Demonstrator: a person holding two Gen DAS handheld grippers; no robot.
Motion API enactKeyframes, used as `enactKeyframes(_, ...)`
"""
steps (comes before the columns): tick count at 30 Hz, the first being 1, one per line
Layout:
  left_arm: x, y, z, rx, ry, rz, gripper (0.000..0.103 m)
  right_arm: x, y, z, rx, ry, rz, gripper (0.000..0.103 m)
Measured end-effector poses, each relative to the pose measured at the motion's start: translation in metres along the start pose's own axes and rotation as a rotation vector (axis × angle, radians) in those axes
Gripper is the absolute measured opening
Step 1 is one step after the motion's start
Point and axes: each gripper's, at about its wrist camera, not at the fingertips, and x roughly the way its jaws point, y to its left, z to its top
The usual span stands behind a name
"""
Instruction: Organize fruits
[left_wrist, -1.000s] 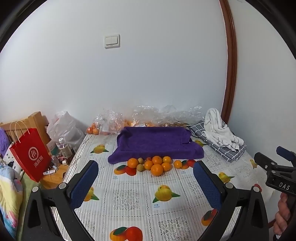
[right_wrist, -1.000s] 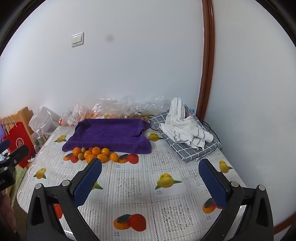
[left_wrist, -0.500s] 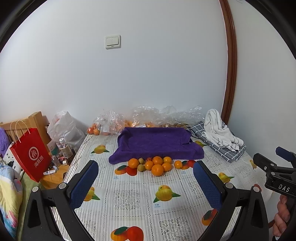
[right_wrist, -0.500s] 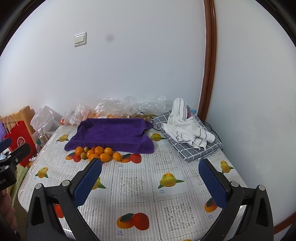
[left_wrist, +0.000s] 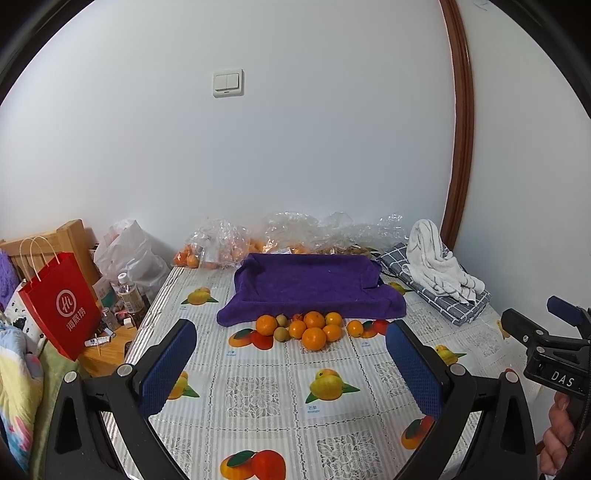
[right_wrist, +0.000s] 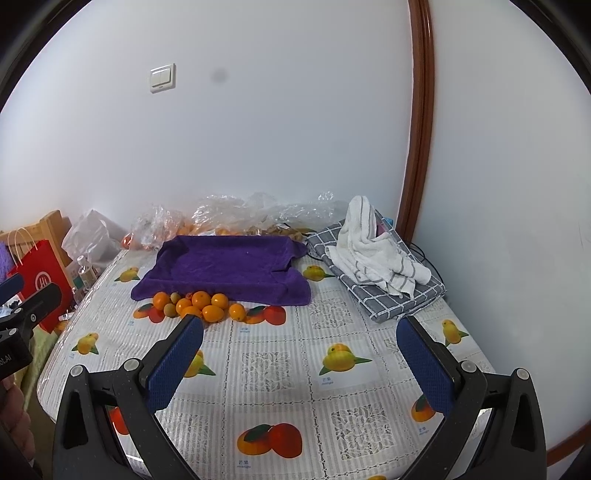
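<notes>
While both tools hover over table, my left gripper (left_wrist: 290, 363) gapes wide, nothing between pads; my right gripper (right_wrist: 301, 360) likewise wide, holding nothing. Purple towel-draped tray (left_wrist: 310, 286) is landmark: hollow looks bare. Loose fruits (left_wrist: 308, 328), oranges plus small greenish ones, clustered touching its front edge. Clear plastic bags (left_wrist: 225, 245) with orange fruit behind it, against white wall. Folded checked cloth (right_wrist: 384, 291) with white towel on top, right of it. Red paper bag (left_wrist: 62, 306) far left, off table. Fruit-print tablecloth (left_wrist: 258, 391) beneath.
</notes>
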Motion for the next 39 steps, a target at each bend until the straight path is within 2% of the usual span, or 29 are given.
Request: enactKeyframes(39, -0.0038, 0.0009, 0.0012, -0.003, -0.007, -0.002, 0.103, -0.0049, -0.0011, 0.0014, 0.003, -0.004, -0.006, 0.103)
